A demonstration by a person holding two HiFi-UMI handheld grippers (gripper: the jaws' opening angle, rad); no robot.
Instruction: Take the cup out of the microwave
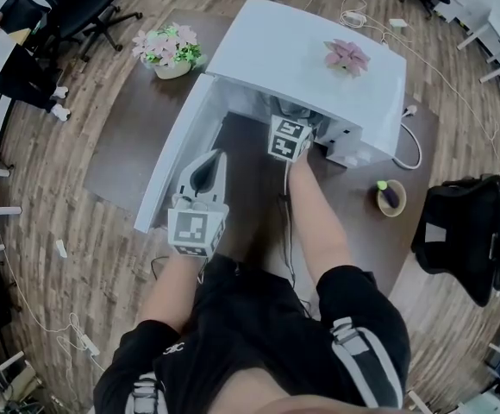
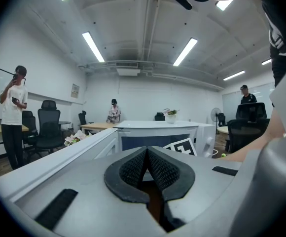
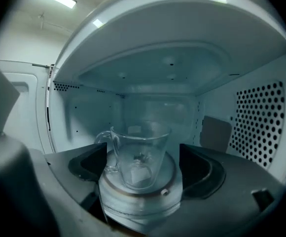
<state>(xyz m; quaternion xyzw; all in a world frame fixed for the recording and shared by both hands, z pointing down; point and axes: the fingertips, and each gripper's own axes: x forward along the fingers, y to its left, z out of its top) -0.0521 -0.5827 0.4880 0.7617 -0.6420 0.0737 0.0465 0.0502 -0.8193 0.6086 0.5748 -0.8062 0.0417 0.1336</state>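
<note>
Left tongs [image 2: 147, 154]: closest in, held low beside the open microwave door [image 1: 174, 166]. Pads pressed together at the tips, nothing between them.

Right tongs [image 3: 142, 159]: further forward, reaching into the mouth of the white microwave [image 1: 310, 63], which stands on the dark bench [image 1: 125, 158]. The two halves stand wide apart, one on each side of the cup [image 3: 139, 149]. No pad contact with the glass that I can make out.

Cup: clear glass, upright, handle to the left in the right gripper view. It sits on the round turntable [image 3: 165, 191] inside the cavity, not lifted.

Beyond it: perforated right wall [image 3: 261, 120] and pale back wall.

On the microwave's top: a pink flower [image 1: 346, 56].
</note>
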